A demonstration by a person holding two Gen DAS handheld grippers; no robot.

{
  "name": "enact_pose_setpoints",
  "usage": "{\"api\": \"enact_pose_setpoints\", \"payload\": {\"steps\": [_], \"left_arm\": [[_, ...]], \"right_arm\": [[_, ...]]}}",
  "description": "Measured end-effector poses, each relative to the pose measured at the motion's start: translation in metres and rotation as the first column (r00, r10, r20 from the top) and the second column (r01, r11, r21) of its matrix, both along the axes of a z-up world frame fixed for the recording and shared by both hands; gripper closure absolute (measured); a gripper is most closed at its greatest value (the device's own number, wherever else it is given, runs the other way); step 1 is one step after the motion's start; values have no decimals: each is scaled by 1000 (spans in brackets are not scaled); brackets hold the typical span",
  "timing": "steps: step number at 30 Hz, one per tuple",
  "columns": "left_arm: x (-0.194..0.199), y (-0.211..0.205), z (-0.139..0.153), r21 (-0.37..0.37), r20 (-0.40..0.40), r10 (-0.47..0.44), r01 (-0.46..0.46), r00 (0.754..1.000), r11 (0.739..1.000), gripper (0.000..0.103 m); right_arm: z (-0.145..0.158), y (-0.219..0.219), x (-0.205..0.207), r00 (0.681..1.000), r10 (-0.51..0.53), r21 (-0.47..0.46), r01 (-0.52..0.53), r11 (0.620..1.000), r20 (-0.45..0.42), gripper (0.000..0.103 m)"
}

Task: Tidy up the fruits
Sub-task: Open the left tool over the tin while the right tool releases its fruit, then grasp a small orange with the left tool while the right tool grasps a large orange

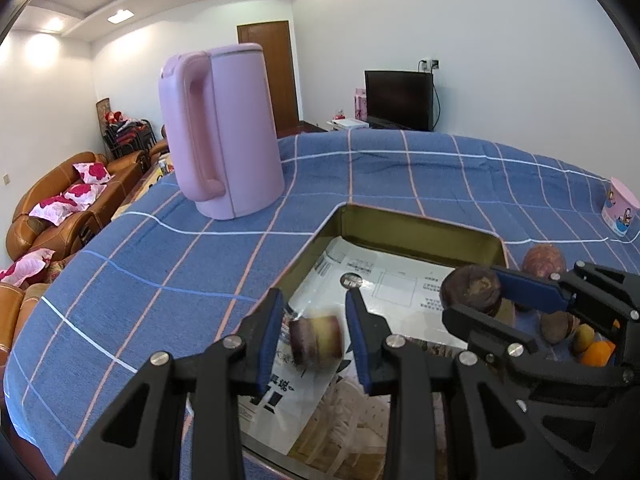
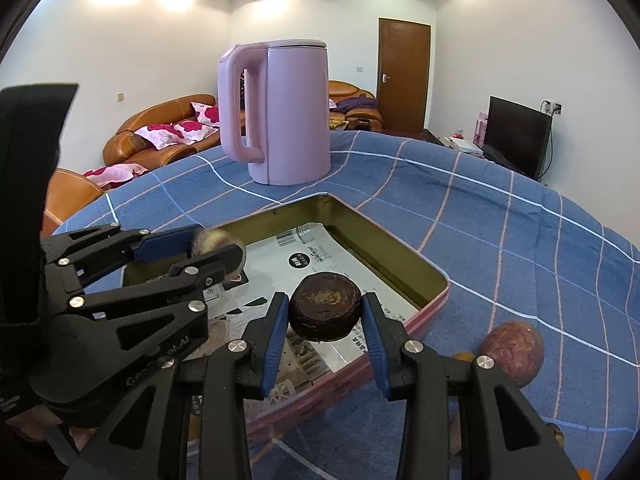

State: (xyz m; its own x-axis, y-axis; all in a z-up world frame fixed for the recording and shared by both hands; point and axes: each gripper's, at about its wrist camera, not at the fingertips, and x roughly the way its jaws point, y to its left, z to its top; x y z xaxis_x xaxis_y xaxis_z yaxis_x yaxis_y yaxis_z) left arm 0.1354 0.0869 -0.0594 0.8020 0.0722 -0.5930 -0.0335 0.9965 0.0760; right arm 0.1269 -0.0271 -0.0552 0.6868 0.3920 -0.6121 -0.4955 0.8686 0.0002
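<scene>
**Two fruits over the tin, more waiting on the cloth**

Living-room walls, a brown sofa (image 2: 160, 140) and a dark TV (image 2: 516, 136) ring a table under a blue checked cloth (image 1: 160, 272). On it stand a pink kettle (image 1: 224, 132) and an open tin (image 2: 400, 256) lined with printed paper (image 2: 320, 256).

Neither fruit is set down yet, so the sorting looks to be at an early stage. The left gripper (image 1: 314, 336) hangs over the tin's near part with its jaws apart; a blurred purple-and-yellow fruit (image 1: 316, 342) sits between the pads, and whether they touch it cannot be told. It may be dropping. The right gripper (image 2: 325, 320) is clamped on a dark brown round fruit (image 2: 325, 307), held above the tin's near edge. No fruit can be seen lying on the liner.

Left to do, as I judge it: a reddish-brown fruit (image 2: 514, 350) lies on the cloth just beside the tin, and the left view shows another brown fruit (image 1: 556, 326), a yellowish one (image 1: 583, 338) and an orange (image 1: 598, 354) close together past the right gripper.

Writing: the paper carries black Chinese characters and barcode-like marks, too small to read. The left gripper's body bears pale lettering, partly hidden and not legible. A pink cartoon-printed box (image 1: 620, 210) stands at the cloth's far edge.
</scene>
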Motion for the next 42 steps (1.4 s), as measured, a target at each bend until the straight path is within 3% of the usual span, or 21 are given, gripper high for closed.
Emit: {"api": "enact_pose_setpoints", "payload": {"steps": [2, 6, 8, 9, 15, 25, 30, 42], "left_arm": [[-3, 0, 2, 2, 8, 2, -2, 1000, 1000, 66], [-13, 5, 9, -15, 31, 19, -18, 999, 1000, 39], [-24, 8, 15, -34, 55, 21, -19, 998, 999, 33], [-31, 8, 18, -39, 70, 22, -19, 997, 999, 32], [-69, -8, 20, -44, 129, 0, 6, 992, 999, 28], [-88, -60, 5, -61, 93, -110, 116, 990, 991, 27], [-92, -83, 3, -43, 84, -155, 159, 984, 986, 27], [-88, -112, 3, -21, 63, -215, 217, 975, 976, 27]], "right_arm": [[0, 0, 0, 1000, -5, -4, 5, 1000, 0, 61], [6, -5, -7, 1000, -19, 6, 19, 1000, 17, 58], [11, -12, -16, 999, -26, 21, 25, 999, 26, 52], [13, -15, -21, 999, -28, 25, 27, 999, 31, 48], [18, -53, -70, 990, -85, 0, 86, 996, 112, 47], [8, -159, -123, 941, -309, -8, 313, 950, 139, 47], [-1, -172, -123, 940, -326, 0, 327, 945, 107, 47], [-11, -154, -100, 967, -254, -5, 254, 967, 16, 47]]}}
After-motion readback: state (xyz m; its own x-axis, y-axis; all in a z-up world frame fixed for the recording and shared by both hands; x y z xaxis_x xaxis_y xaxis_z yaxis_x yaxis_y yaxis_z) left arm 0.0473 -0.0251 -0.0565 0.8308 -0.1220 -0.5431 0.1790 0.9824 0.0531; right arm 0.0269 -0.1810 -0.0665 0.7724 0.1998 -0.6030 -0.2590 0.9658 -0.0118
